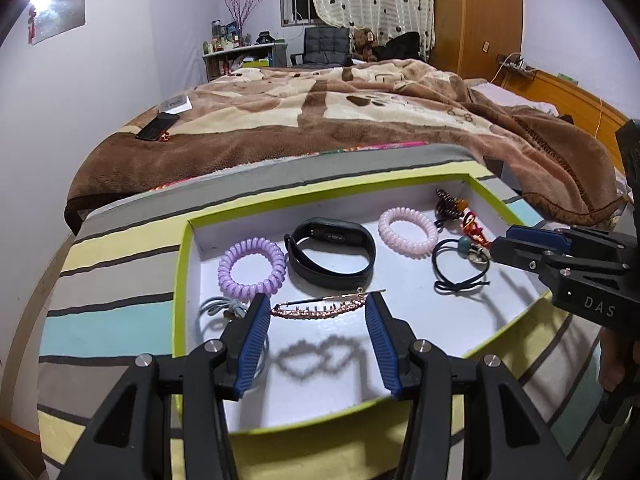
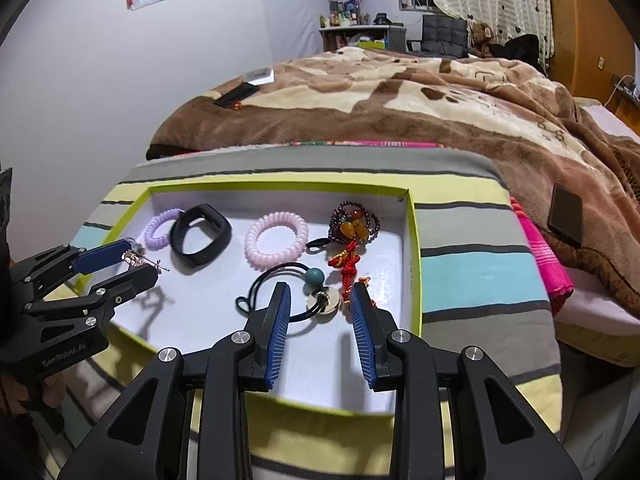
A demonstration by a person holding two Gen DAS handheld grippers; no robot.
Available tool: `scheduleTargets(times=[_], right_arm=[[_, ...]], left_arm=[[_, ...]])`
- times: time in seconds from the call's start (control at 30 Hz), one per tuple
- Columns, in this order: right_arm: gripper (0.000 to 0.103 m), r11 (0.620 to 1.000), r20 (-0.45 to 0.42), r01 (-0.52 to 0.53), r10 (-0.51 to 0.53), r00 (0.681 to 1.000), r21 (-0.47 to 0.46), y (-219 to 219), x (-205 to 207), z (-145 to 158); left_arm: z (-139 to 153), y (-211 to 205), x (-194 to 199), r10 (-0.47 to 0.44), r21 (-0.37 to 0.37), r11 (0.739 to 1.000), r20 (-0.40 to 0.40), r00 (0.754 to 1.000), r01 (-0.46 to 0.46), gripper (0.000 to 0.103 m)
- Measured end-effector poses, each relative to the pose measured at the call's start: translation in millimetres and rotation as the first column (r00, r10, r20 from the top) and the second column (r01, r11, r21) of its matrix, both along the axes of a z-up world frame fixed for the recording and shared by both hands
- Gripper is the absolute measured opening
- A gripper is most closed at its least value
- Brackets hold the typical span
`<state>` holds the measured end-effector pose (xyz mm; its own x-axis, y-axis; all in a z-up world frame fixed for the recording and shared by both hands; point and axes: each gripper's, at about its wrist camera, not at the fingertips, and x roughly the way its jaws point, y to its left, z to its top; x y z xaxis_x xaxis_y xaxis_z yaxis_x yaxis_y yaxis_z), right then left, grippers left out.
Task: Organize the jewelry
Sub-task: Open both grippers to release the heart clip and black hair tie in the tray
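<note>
**Mia:** What is in the tray (image 1: 181, 264)?

**Ben:** Going left to right: a blue hair tie (image 1: 218, 309), a purple coil (image 1: 252, 269), a black band (image 1: 332, 254), a pink coil (image 1: 408, 232), a black hair tie (image 1: 460, 266), and beads (image 2: 354, 222) in the far right corner. They lie apart, so I think each one is easy to pick up.

**Mia:** And the gold clip (image 1: 324, 307)?

**Ben:** The left hand-held gripper (image 1: 316, 316) has it. The clip hangs above the tray floor, between the blue pads. You can see its heart shadow below.

**Mia:** Is it squeezed tight?

**Ben:** It spans the gap from pad to pad, so yes, it looks pinched by its ends.

**Mia:** What about the right hand-held gripper (image 2: 320, 304)?

**Ben:** Its fingers are spread wide and hold nothing. It hovers over the black hair tie, maybe to grab that.
</note>
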<state>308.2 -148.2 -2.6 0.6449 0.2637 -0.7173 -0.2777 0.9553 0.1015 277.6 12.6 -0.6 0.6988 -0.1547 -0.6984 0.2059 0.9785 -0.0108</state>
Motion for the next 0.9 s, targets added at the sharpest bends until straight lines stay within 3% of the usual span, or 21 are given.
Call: scheduleTargets(times=[0.33, 0.57, 0.9], right_arm=[[0.032, 1.000, 0.046, -0.021, 0.020, 0.999, 0.009, 1, -33, 18], [0.032, 0.999, 0.034, -0.025, 0.024, 0.999, 0.021, 2, -34, 14], [0.032, 0.999, 0.037, -0.037, 0.036, 0.999, 0.026, 2, -31, 12]], left_arm=[[15, 3, -18, 0.013, 0.002, 1.000, 0.045, 0.999, -0.013, 0.051], [-3, 5, 7, 0.047, 0.015, 0.999, -0.018, 0.999, -0.047, 0.051], [-19, -10, 19, 0.015, 0.076, 0.997, -0.069, 0.997, -0.010, 0.051]])
